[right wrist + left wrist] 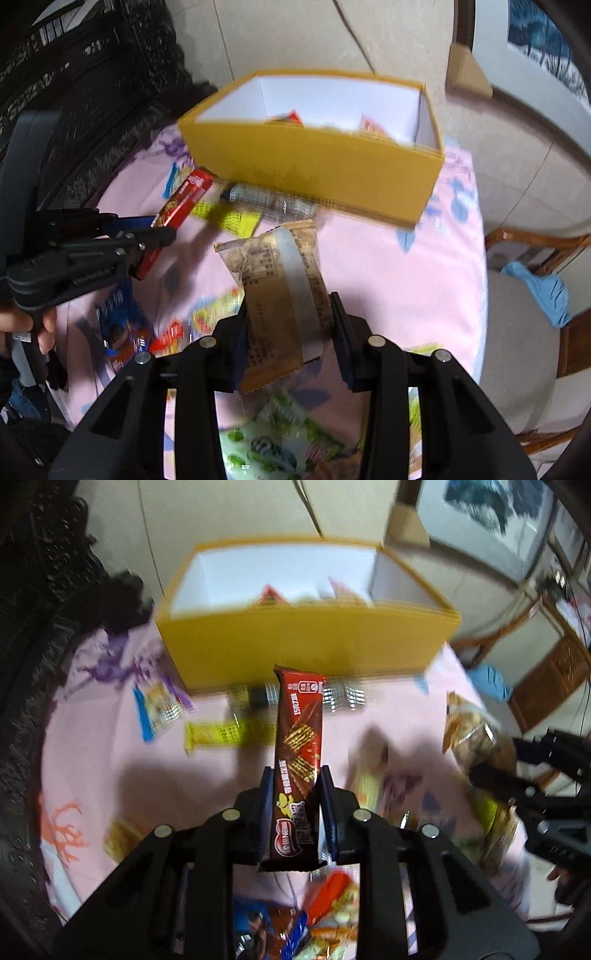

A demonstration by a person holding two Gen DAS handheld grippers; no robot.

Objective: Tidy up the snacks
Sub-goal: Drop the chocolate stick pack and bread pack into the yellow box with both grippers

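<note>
My left gripper (296, 771) is shut on a red-brown chocolate wafer bar (300, 720), which stands upright between its blue pads above the pink tablecloth. My right gripper (289, 302) is shut on a tan biscuit packet (277, 269) that sticks up and forward from the jaws. A yellow box (306, 646) with a white inside stands at the far edge of the table and holds a few packets. In the right wrist view the left gripper (159, 229) shows at the left with the red bar (184, 201). The right gripper (495, 760) shows at the right of the left wrist view.
Loose snacks lie on the pink tablecloth (369, 266): a yellow packet (221, 734), silver packets (332, 696), a blue packet (122, 328), a green packet (280, 443). A wooden chair with a blue cloth (546, 295) stands to the right. Dark furniture stands left.
</note>
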